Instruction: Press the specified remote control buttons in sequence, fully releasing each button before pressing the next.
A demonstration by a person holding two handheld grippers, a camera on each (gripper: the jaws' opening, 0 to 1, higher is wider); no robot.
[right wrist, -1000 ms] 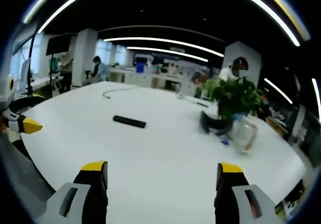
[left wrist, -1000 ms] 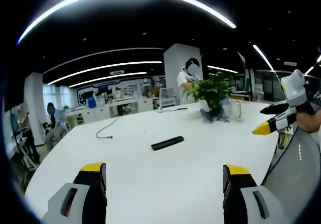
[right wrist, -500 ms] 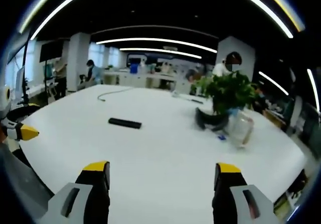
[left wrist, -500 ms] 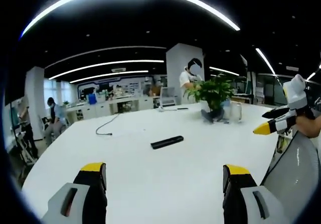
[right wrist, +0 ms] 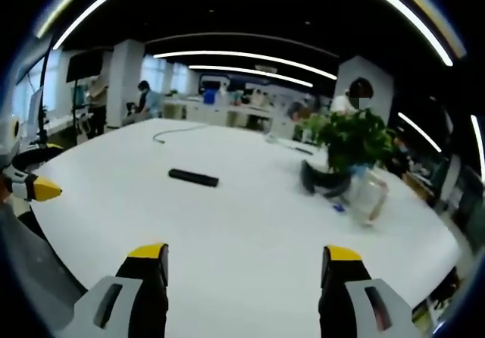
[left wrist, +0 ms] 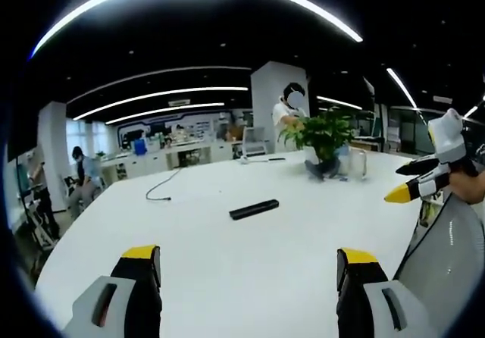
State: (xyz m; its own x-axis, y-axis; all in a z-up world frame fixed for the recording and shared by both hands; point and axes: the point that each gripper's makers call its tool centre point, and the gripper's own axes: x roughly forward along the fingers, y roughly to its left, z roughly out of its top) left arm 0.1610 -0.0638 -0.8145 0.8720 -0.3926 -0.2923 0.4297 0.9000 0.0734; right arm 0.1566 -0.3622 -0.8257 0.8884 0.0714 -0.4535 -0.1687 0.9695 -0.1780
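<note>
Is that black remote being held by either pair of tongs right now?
No, the remote lies alone on the white table, well ahead of the open left tongs.

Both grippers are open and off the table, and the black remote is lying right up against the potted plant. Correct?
Not quite. The left gripper and right gripper are open, holding nothing, but the black remote lies alone on the bare white table, well apart from the potted plant. The right gripper view shows the clear gap between them.
</note>
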